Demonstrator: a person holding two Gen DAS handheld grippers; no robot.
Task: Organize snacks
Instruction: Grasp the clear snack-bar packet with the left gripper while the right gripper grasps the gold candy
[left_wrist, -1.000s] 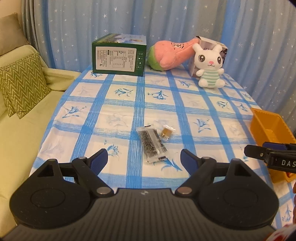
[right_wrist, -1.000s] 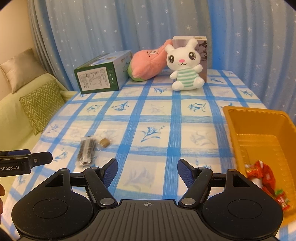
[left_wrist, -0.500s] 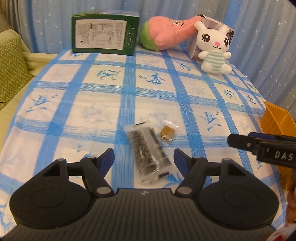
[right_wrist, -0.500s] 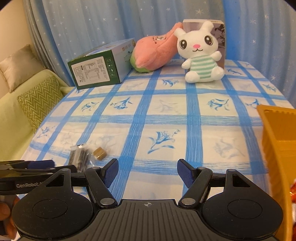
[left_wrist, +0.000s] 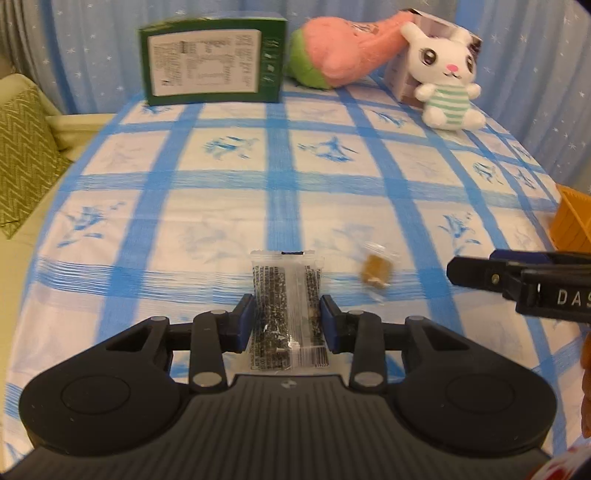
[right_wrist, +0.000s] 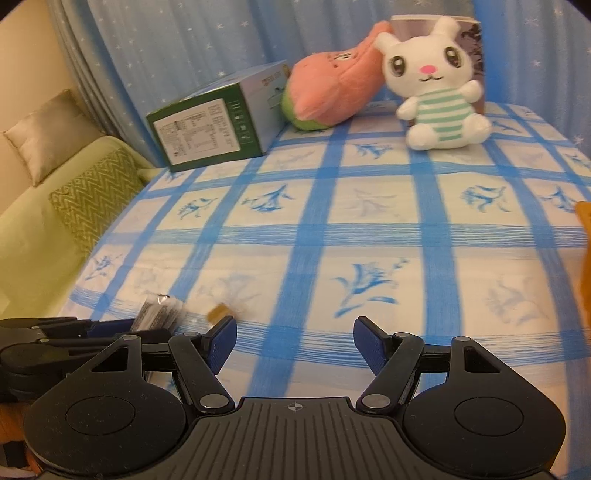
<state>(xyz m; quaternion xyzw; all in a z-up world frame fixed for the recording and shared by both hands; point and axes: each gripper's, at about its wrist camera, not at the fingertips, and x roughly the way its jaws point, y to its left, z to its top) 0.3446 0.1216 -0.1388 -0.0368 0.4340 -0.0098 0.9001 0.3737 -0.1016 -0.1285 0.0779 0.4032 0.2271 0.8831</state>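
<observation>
A clear packet of dark seeds (left_wrist: 286, 295) lies on the blue-checked tablecloth (left_wrist: 221, 206). My left gripper (left_wrist: 287, 321) is shut on it, pads against both long edges. A small wrapped brown candy (left_wrist: 375, 276) lies just to its right. In the right wrist view the packet (right_wrist: 160, 312) and candy (right_wrist: 221, 310) sit at the lower left, the left gripper beside them. My right gripper (right_wrist: 294, 341) is open and empty, just right of the candy. The orange bin (left_wrist: 572, 221) shows at the right edge.
A green box (left_wrist: 212, 61), a pink plush (left_wrist: 340, 51) and a white rabbit plush (left_wrist: 445, 74) in front of a grey box stand at the table's far end. A green sofa with cushions (right_wrist: 88, 199) lies to the left. Blue curtains hang behind.
My left gripper moved forward over the seed packet and closed on it. My right gripper moved left, away from the orange bin, toward the candy.
</observation>
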